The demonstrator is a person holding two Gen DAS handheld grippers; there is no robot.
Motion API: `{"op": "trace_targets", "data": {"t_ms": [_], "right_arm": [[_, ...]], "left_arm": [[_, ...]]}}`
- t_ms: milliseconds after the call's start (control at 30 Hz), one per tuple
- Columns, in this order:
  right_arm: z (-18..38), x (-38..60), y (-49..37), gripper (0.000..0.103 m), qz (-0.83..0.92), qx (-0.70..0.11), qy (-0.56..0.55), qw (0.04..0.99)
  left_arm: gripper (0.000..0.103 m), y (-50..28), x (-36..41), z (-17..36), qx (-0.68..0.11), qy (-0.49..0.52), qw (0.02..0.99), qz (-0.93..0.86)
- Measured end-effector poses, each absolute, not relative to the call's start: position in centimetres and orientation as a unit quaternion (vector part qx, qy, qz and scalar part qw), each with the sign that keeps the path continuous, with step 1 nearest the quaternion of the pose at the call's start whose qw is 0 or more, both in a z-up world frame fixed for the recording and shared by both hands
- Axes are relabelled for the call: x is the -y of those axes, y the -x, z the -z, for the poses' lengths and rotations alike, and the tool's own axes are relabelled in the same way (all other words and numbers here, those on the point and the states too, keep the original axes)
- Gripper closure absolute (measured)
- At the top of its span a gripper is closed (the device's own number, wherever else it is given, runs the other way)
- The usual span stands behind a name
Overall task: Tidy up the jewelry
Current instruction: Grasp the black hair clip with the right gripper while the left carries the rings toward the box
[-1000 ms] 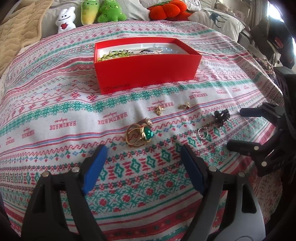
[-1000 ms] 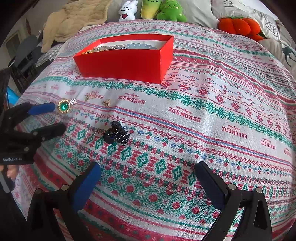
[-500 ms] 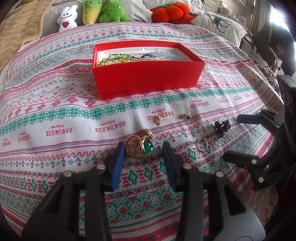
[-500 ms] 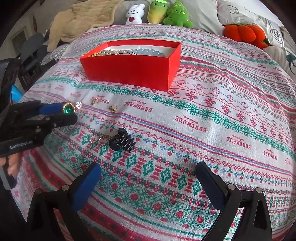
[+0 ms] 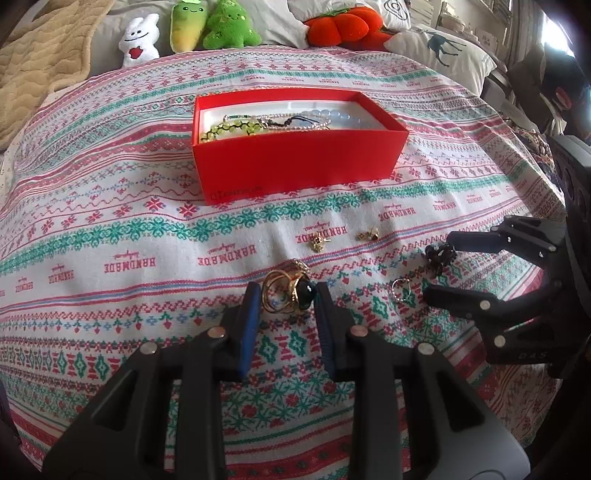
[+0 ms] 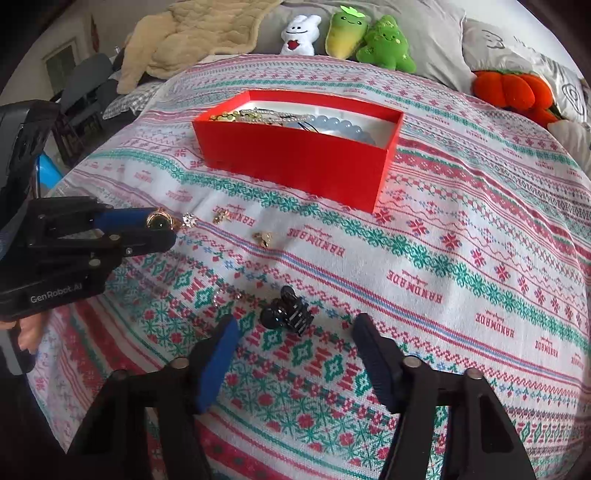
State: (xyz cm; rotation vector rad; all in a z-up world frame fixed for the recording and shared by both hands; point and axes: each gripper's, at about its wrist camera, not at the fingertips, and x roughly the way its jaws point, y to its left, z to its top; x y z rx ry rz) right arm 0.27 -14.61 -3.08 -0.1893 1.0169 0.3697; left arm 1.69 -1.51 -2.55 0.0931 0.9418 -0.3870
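A gold ring with a green stone (image 5: pixel 291 295) lies on the patterned cloth, and my left gripper (image 5: pixel 286 291) is closing on it, its blue pads touching both sides. The right wrist view shows the same left gripper (image 6: pixel 166 227) pinching the ring (image 6: pixel 159 220). A black hair clip (image 6: pixel 288 312) lies just ahead of my right gripper (image 6: pixel 295 324). Its jaws are closing, with the clip in line with the gap but untouched. The red box (image 5: pixel 295 162) behind holds bead bracelets and chains.
Two small gold earrings (image 5: pixel 318 242) (image 5: pixel 367 234) and a thin silver ring (image 5: pixel 399 290) lie loose between the grippers. Plush toys (image 5: pixel 207 26), pillows and a beige blanket (image 5: pixel 37 62) line the far edge. A hand (image 6: pixel 26 332) holds the left gripper.
The left jaws came together from wide apart onto the gold ring. The right jaws narrowed and the right gripper drew closer to the black hair clip.
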Motion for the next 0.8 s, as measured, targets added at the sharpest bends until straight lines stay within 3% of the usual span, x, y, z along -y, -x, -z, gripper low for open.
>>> {"op": "trace_targets", "data": {"t_ms": [233,800], "right_arm": [[2.8,14.4,-0.4,0.075,-0.184,-0.480,0.088,0.853],[0.7,14.5,-0.9,0.075,-0.174,-0.473,0.069,0.861]], "left_arm": [[0.072,-1.6,1.6,2.3,-0.455,-0.042,0.871,0.183],[0.072,-2.7,1.1,0.7,-0.467,-0.015,0.869,0.162]]}}
